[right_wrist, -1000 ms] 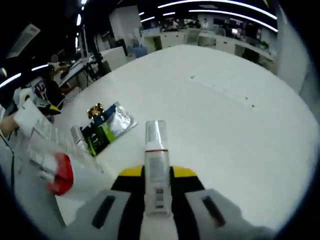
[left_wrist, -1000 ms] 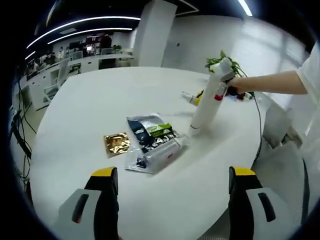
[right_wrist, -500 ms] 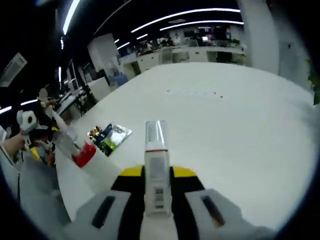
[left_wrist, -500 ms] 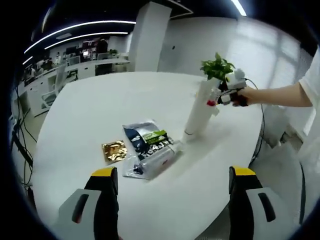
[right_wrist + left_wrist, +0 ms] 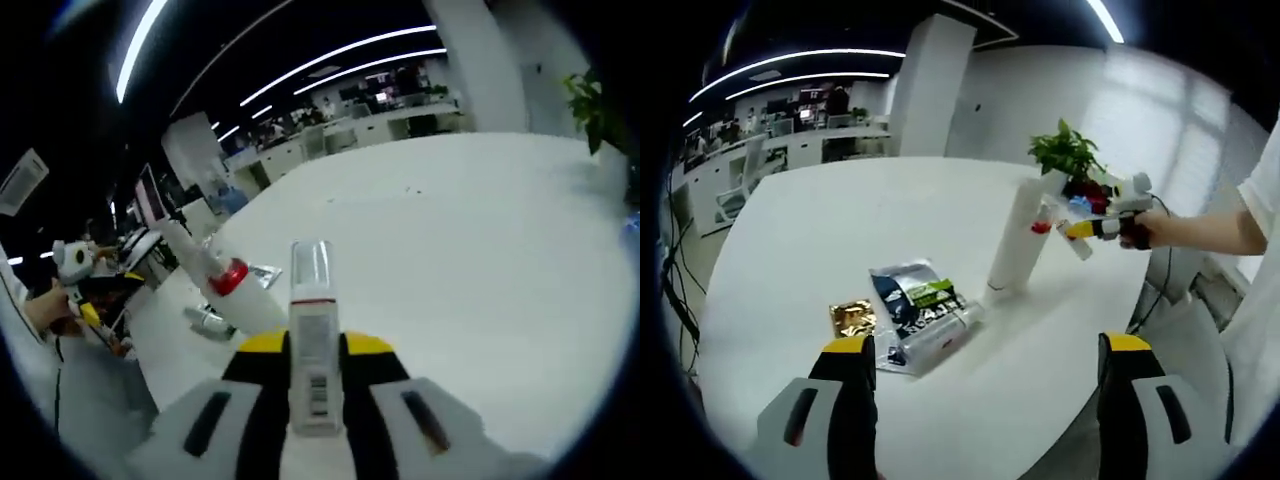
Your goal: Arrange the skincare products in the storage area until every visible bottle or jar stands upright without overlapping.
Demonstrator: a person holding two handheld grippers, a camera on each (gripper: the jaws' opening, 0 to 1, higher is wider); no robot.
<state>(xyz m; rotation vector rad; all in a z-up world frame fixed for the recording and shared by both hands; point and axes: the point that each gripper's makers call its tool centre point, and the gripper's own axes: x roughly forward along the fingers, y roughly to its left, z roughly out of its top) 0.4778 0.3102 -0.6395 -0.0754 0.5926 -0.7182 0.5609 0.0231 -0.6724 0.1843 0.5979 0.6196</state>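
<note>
A tall white bottle [image 5: 1015, 240] with a red mark stands upright on the white table [image 5: 840, 220], free of both grippers; it also shows as the tall white bottle [image 5: 250, 300], slanted by that view's roll. My right gripper [image 5: 314, 345] is shut on a small white bottle [image 5: 313, 330] with a clear cap. From the left gripper view, the right gripper [image 5: 1087, 230] hovers just right of the tall bottle. A tube [image 5: 935, 335] lies flat beside printed sachets [image 5: 908, 295] and a gold sachet [image 5: 850, 317]. My left gripper [image 5: 987, 348] hangs open above the near edge.
A potted plant [image 5: 1065, 155] stands at the far right of the table, behind the tall bottle. The table's right edge [image 5: 1140, 300] runs close to the right gripper. Office desks [image 5: 770, 135] line the background. A hand holds the left gripper [image 5: 75, 285].
The tall bottle went from leaning against the right gripper to standing upright alone. The right gripper, still holding the small bottle, has drawn back to the right of it.
</note>
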